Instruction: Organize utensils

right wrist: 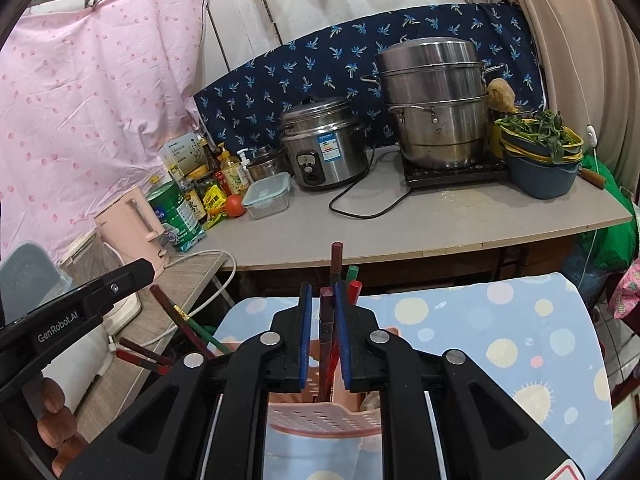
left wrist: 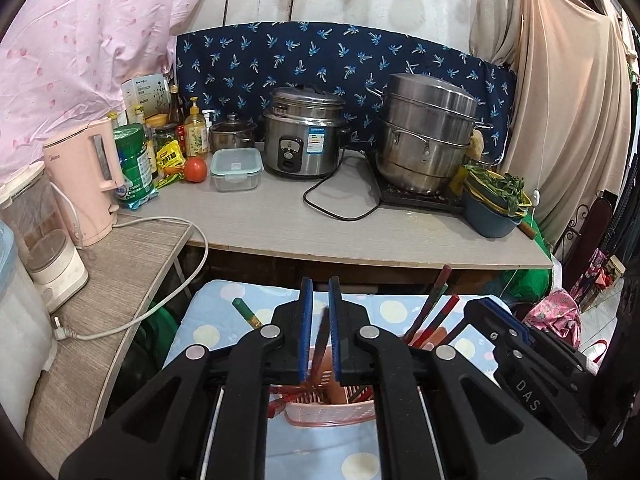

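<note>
1. The left tool (left wrist: pixel 320 300) points forward above the pink perforated plastic basket (left wrist: pixel 328 410), clenched on a dark chopstick (left wrist: pixel 320 344).
2. The right tool (right wrist: pixel 322 300) hovers over this basket (right wrist: pixel 320 416), grasping dark red chopsticks (right wrist: pixel 329 320) standing inside.

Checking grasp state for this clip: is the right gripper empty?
No, the right gripper holds a dark red chopstick between its blue pads, above the pink holder.

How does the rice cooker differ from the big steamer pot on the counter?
The rice cooker is shorter, with a control panel and label in front; the steamer pot is taller, stacked in tiers, with side handles. The cooker stands on the counter, the pot on a black hob. Both are shiny metal, lidded.
</note>
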The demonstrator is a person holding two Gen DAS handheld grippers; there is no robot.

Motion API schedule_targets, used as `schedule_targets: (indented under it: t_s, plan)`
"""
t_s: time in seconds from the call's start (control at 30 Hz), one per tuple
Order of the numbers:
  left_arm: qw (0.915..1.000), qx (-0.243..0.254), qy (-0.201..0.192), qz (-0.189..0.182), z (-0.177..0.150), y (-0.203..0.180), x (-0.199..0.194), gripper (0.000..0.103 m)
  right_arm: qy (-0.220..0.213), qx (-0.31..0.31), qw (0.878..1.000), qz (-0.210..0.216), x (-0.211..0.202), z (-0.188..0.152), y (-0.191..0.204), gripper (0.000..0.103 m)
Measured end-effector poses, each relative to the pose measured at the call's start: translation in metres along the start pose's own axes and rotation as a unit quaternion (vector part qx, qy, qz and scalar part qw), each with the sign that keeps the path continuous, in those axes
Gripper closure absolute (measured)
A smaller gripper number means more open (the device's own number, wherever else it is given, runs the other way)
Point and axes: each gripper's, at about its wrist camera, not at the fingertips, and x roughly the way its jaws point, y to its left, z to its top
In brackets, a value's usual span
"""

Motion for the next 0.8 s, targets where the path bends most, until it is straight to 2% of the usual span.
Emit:
schedule_targets:
  t_s: [0.1, 0.27, 0.53, 0.8]
  plan:
    - [1.0, -0.001, 0.003, 0.001, -0.001, 0.001, -0.003, 0.084, -0.003, -0.002, 1.0, -0.002, -0.008, -0.001, 0.0, 0.079]
    - [1.0, 0.002, -0.005, 0.007, -0.008, -0.001, -0.014, 0.075, -0.007, -0.01, 1.0, -0.004, -0.026, -0.007, 0.002, 0.073]
    - [0.9999, 0.004, 0.005, 0.016, -0.031, -0.003, -0.037, 0.075, -0.001, -0.034, 0.999, -0.007, -0.057, -0.028, 0.013, 0.072]
    - [0.9991, 0.007, 0.034, 0.025, -0.07, -0.005, -0.062, 0.074, 0.024, -0.028, 0.999, -0.006, -0.092, -0.07, 0.015, 0.069]
